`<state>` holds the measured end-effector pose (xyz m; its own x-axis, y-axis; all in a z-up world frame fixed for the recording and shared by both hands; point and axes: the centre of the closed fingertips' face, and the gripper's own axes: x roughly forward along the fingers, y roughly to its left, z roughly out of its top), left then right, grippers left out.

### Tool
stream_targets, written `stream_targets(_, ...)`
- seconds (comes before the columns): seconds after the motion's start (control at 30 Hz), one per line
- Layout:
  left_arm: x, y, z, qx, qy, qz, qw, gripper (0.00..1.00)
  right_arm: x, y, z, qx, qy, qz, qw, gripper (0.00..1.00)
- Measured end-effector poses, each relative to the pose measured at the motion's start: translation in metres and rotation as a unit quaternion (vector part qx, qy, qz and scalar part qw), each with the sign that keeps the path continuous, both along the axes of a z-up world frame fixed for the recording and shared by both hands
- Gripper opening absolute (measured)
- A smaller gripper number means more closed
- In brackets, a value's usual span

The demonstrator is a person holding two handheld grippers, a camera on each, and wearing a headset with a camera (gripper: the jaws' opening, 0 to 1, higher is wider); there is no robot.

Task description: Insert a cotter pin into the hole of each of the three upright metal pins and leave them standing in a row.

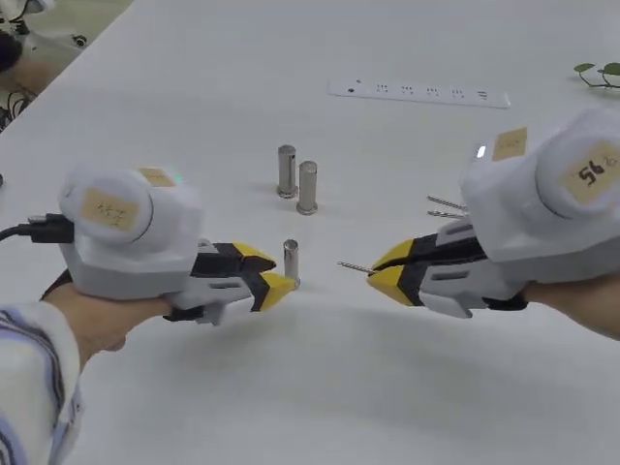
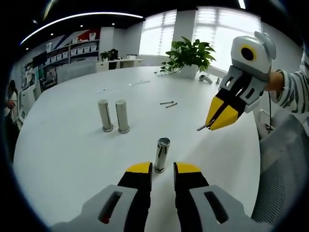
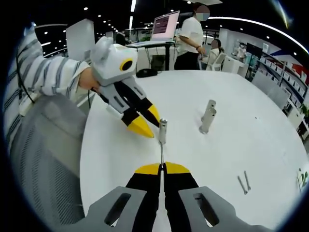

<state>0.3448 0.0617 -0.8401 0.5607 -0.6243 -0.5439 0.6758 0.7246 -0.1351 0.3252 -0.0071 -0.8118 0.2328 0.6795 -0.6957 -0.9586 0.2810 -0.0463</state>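
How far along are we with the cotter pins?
Done: nothing yet; the two rear pins look bare. In hand: the right gripper holds a cotter pin aimed at the near pin, with the open left gripper at its base. Left: all three insertions; two spare cotter pins lie on the table.

There are three round grey metal pins [image 1: 307,186]: one stands right at the tips of the left gripper [image 1: 278,271], two farther off. There are three thin silver cotter pins [image 1: 354,266]: one pinched in the right gripper [image 1: 376,272], two lying near it.

Table [image 1: 194,87]: three metal pins [image 1: 291,262], cotter pins [image 1: 446,205], power strip [image 1: 418,93].
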Motion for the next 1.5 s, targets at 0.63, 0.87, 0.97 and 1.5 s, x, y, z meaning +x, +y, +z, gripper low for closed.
stream_targets(0.63, 0.01, -0.01, -0.008, -0.013, -0.017, 0.029, 0.9994, 0.12, 0.006, 0.021, -0.002, 0.025, 0.007, -0.006, 0.9997, 0.02)
stream_targets(0.87, 0.013, -0.009, -0.007, -0.008, -0.025, 0.028, 0.9993, 0.08, 0.005, 0.022, 0.001, 0.026, 0.006, -0.006, 0.9996, 0.02)
stream_targets(0.97, 0.013, -0.009, -0.008, -0.006, -0.026, 0.026, 0.9993, 0.08, 0.006, 0.023, 0.001, 0.026, 0.005, -0.006, 0.9996, 0.02)
stream_targets(1.5, 0.013, -0.008, -0.007, 0.001, -0.032, 0.042, 0.9986, 0.07, 0.01, 0.031, -0.005, 0.03, 0.004, -0.015, 0.9994, 0.02)
